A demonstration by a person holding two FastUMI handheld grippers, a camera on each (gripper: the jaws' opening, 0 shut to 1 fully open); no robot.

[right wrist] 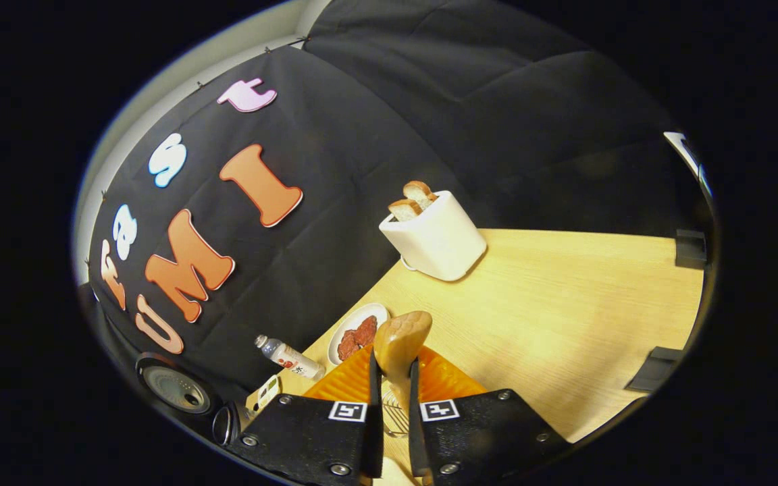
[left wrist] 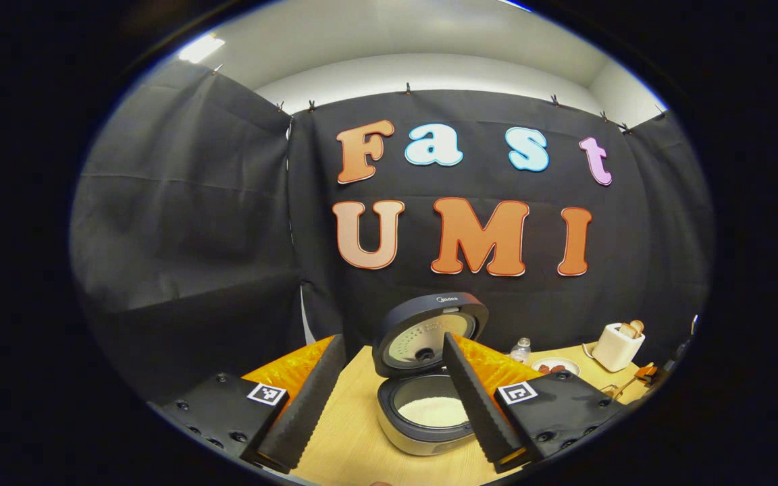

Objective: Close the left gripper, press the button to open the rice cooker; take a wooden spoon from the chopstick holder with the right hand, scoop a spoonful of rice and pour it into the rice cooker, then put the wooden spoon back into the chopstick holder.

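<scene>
Your left hand-held gripper (left wrist: pixel 389 398): fingers spread wide, grasping nothing, above bench (left wrist: pixel 348 439). Just beyond, rice cooker (left wrist: pixel 426 378) stands with lid up, white rice in pot. Your right hand-held gripper (right wrist: pixel 389 405): clenched on wooden spoon (right wrist: pixel 399 344), bowl end poking forward. Farther: plate (right wrist: pixel 358 331), small bottle (right wrist: pixel 291 358), then toaster (right wrist: pixel 436 236) with bread.

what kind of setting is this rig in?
Likely a staged kitchen counter in a cloth-walled booth: an open rice cooker with rice inside, a toaster holding bread, and a plate of food on a wooden table.
</scene>
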